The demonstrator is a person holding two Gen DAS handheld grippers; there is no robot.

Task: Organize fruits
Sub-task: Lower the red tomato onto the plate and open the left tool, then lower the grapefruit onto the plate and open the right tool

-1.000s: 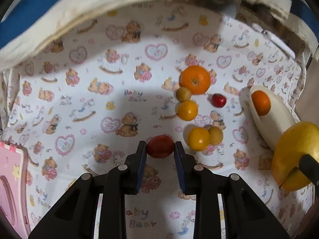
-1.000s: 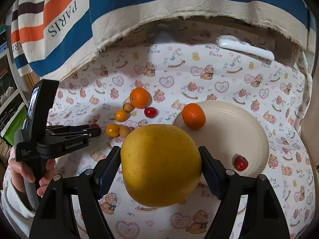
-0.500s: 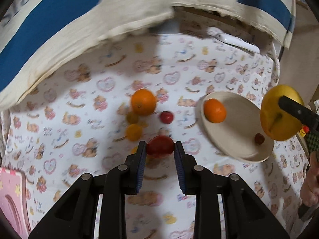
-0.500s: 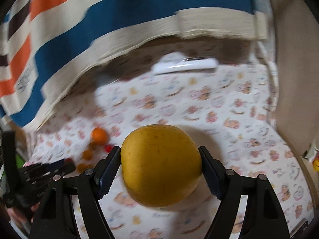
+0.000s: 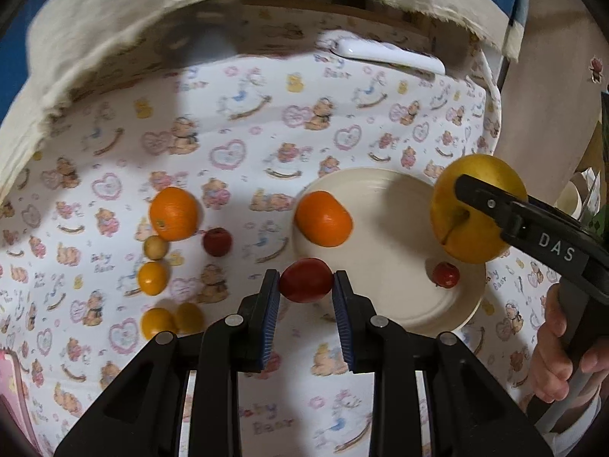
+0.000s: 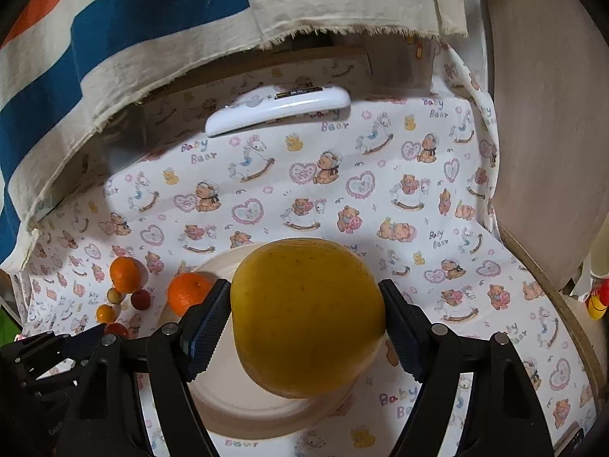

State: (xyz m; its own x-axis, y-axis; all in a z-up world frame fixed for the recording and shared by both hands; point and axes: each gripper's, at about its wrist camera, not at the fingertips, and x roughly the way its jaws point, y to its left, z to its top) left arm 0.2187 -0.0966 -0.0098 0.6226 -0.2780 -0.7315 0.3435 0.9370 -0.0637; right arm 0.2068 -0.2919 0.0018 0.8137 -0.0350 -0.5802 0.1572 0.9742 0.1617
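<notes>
My left gripper [image 5: 306,285] is shut on a small red fruit [image 5: 305,280], held just in front of the cream plate [image 5: 392,266]. On the plate lie an orange [image 5: 323,219] and a small red fruit [image 5: 446,274]. My right gripper [image 6: 304,316] is shut on a large yellow fruit [image 6: 304,316], held over the plate [image 6: 236,403]; the left wrist view shows this fruit [image 5: 472,205] above the plate's right rim. Left of the plate lie an orange [image 5: 173,213], a dark red fruit [image 5: 217,242] and several small yellow fruits [image 5: 152,278] on the cloth.
A bear-print cloth [image 5: 266,152] covers the table. A white remote [image 6: 278,108] lies at the back. A striped towel [image 6: 114,38] hangs over the far edge. A wooden panel [image 6: 548,114] stands on the right. A person's hand [image 5: 559,358] grips the right tool.
Both grippers swung right towards the plate, keeping their fruits. The plate now lies directly ahead of the left gripper, and the yellow fruit hangs over the plate.
</notes>
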